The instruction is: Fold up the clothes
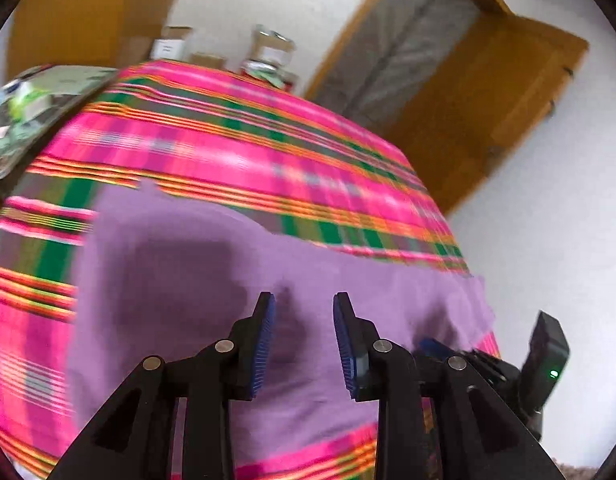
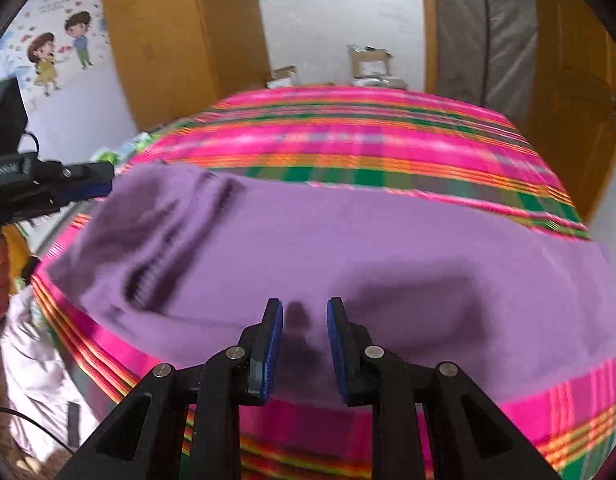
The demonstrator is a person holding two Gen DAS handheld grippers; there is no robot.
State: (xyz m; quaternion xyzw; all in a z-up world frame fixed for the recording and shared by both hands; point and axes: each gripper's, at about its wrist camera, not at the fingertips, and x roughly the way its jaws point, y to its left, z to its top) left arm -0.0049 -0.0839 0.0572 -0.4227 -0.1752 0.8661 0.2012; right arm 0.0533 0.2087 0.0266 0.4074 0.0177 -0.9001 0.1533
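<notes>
While both grippers, left gripper [image 1: 304,344] and right gripper [image 2: 305,350], are hovering with fingers spread and empty, I'd be pinching the purple garment's [image 2: 348,240] six o'clock hem evenly.

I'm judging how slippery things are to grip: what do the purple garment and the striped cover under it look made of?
Purple garment: soft matte fabric, probably a knit or fleece; it lies in rounded folds without shine. Striped cover: woven cloth, judging by its plaid bands in pink, green and orange; blur hides the weave.
</notes>
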